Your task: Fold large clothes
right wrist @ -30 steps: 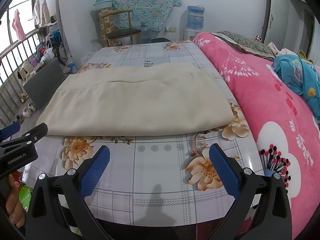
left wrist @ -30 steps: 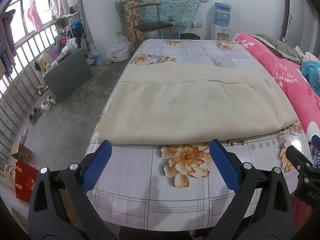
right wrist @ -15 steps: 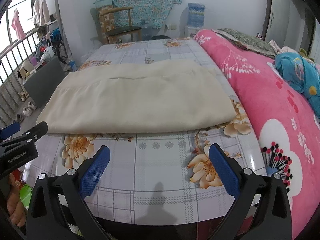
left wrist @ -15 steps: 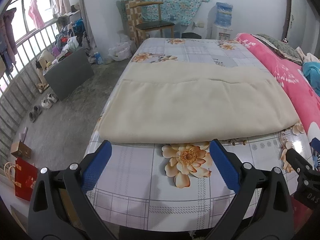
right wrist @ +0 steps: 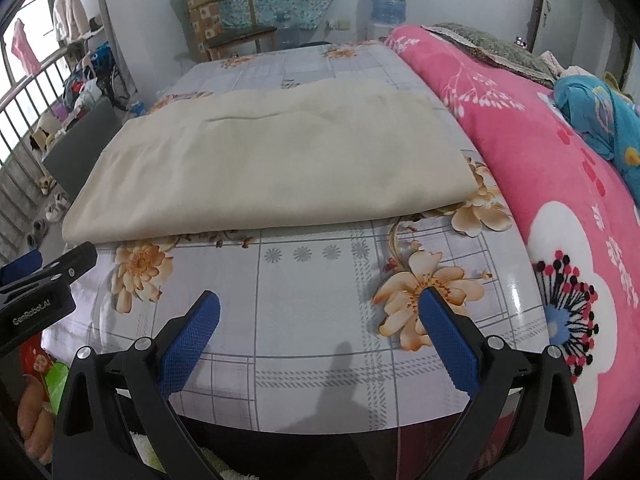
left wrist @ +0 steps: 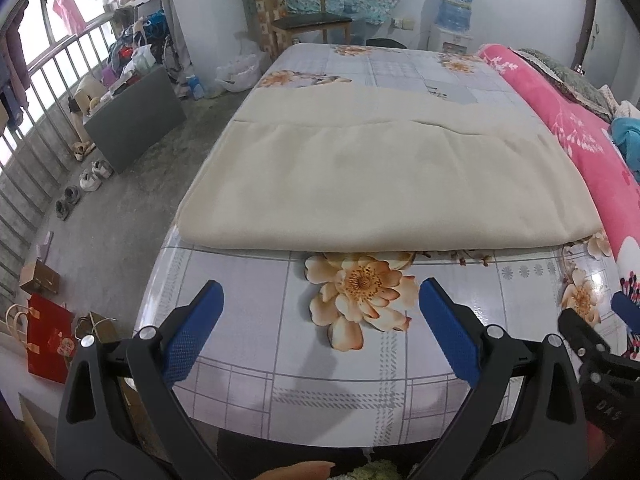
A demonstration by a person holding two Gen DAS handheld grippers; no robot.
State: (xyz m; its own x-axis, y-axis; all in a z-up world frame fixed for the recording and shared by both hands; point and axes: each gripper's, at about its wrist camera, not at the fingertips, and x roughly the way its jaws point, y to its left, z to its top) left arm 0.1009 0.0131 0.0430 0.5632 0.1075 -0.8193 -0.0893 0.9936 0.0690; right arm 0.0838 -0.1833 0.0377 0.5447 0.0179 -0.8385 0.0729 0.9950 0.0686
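A large cream cloth (left wrist: pixel 384 176) lies folded flat across the flowered table (left wrist: pixel 360 360), its near folded edge facing me; it also shows in the right wrist view (right wrist: pixel 272 168). My left gripper (left wrist: pixel 320 320) is open and empty, held above the table's near edge, short of the cloth. My right gripper (right wrist: pixel 320 320) is open and empty too, over the near edge to the right. Each gripper shows at the side of the other's view.
A pink flowered blanket (right wrist: pixel 560 184) with a blue garment (right wrist: pixel 600 120) lies along the table's right side. A wooden chair (left wrist: pixel 304 28) and a water dispenser (left wrist: pixel 452 12) stand at the far wall. Shoes, boxes and bags lie on the floor at left (left wrist: pixel 80 184).
Both grippers have drifted slightly, so the cloth sits a little differently in view. The cloth has not moved and both grippers stay open.
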